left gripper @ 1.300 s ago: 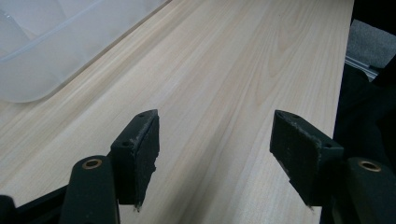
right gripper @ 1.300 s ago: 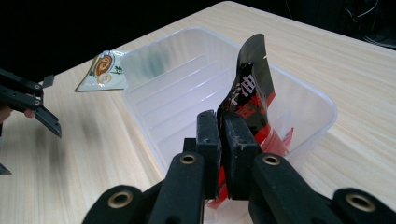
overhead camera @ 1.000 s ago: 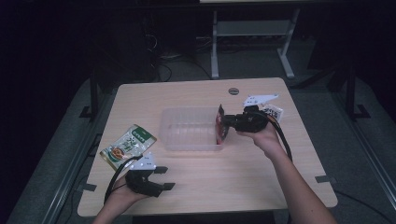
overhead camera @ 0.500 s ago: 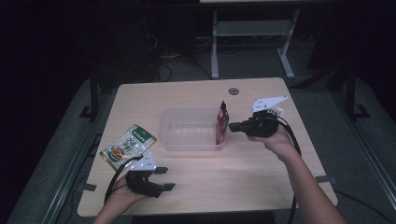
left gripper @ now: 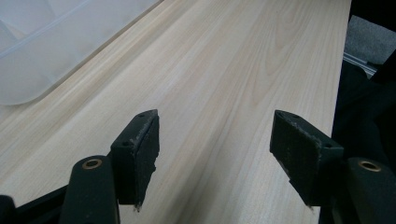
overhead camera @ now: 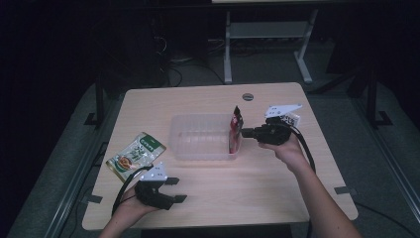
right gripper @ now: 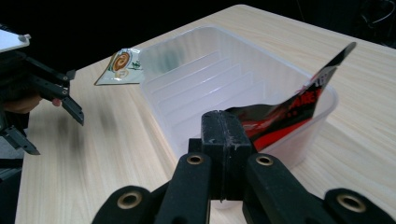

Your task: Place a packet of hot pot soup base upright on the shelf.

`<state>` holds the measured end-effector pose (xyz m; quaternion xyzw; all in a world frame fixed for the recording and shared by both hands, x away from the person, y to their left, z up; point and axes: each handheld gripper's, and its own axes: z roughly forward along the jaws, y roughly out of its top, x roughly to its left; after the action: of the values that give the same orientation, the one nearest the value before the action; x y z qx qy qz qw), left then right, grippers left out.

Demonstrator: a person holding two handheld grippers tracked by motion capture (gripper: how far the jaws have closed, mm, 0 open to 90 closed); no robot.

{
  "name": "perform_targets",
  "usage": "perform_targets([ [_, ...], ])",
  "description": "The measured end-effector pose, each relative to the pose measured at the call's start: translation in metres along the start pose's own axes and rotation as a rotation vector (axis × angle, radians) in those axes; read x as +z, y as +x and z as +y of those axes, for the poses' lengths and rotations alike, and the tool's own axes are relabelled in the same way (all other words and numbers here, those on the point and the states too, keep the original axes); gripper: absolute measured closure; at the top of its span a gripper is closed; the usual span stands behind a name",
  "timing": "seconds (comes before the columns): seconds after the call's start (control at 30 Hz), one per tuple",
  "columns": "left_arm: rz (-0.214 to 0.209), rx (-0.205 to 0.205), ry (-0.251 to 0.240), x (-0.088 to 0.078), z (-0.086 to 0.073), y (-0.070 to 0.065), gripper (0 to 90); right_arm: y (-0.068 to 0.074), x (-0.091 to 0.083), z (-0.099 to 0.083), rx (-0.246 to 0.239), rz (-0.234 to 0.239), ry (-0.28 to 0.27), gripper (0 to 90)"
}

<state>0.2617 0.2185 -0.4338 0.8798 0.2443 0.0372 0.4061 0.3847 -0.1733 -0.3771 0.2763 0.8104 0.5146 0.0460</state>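
Packet [right gripper: 285,116], red and black, pinched in my right gripper [right gripper: 227,128], standing on edge at the right end of the clear tray [overhead camera: 198,148]. Jaws just closed on it. Left gripper [left gripper: 215,149] gaping, holding nothing, low over the table [left gripper: 224,70]; green pouch [overhead camera: 136,156] left of tray.

Light wood worktop [overhead camera: 208,99], lit from above, with a round grommet [overhead camera: 247,96] near its far edge at 12 o'clock. Surrounding room dark. Grey carpeted floor [overhead camera: 341,84]. White metal frame [overhead camera: 267,37] stands beyond at 12 o'clock; cables [overhead camera: 173,74] trail at 11 o'clock.
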Motion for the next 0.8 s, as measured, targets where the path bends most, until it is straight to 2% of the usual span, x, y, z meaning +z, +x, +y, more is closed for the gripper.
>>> perform_targets([
  [0.07,0.002,0.001,0.000,-0.001,0.000,0.000,32.8,-0.001,-0.005,-0.001,-0.010,-0.013,0.005,86.4],
  [0.2,0.002,-0.002,-0.001,-0.001,0.000,0.000,32.7,-0.009,-0.021,-0.005,0.004,-0.044,0.001,81.2],
  [0.27,0.001,-0.002,-0.003,0.000,0.000,0.000,32.7,-0.015,-0.029,-0.007,0.024,-0.070,-0.008,77.8],
  [0.33,-0.001,-0.005,0.000,0.000,0.000,0.000,32.8,-0.022,-0.037,-0.011,0.038,-0.119,-0.003,75.7],
  [0.37,-0.001,-0.005,0.000,0.000,0.000,0.000,32.8,-0.022,-0.037,-0.011,0.038,-0.119,-0.003,75.7],
  [0.4,-0.003,-0.001,0.002,0.001,0.001,0.000,32.8,-0.028,-0.043,-0.014,0.051,-0.154,0.006,73.5],
  [0.47,-0.004,0.002,0.002,0.002,0.001,0.000,32.8,-0.035,-0.048,-0.017,0.066,-0.192,0.008,73.2],
  [0.53,-0.004,0.001,0.002,0.002,0.001,0.000,32.8,-0.038,-0.051,-0.019,0.076,-0.205,0.006,72.4],
  [0.57,-0.003,-0.002,0.002,0.002,0.001,0.000,32.8,-0.040,-0.053,-0.021,0.089,-0.213,0.005,72.9],
  [0.6,-0.001,-0.003,0.003,0.002,0.001,0.001,32.8,-0.048,-0.057,-0.026,0.101,-0.258,0.003,78.3],
  [0.63,-0.001,-0.003,0.003,0.002,0.001,0.001,32.8,-0.048,-0.057,-0.026,0.101,-0.258,0.003,78.3],
  [0.67,0.000,-0.004,0.001,0.002,0.001,0.001,32.8,-0.054,-0.059,-0.031,0.127,-0.300,0.001,86.0],
  [0.7,0.000,-0.004,0.001,0.002,0.001,0.001,32.8,-0.054,-0.059,-0.031,0.127,-0.300,0.001,86.0],
  [0.73,-0.001,-0.006,0.002,0.002,0.001,0.000,32.8,-0.060,-0.060,-0.036,0.139,-0.333,0.004,88.7],
  [0.8,-0.003,-0.003,0.000,0.002,0.001,0.000,32.8,-0.067,-0.059,-0.042,0.148,-0.369,0.020,89.5],
])
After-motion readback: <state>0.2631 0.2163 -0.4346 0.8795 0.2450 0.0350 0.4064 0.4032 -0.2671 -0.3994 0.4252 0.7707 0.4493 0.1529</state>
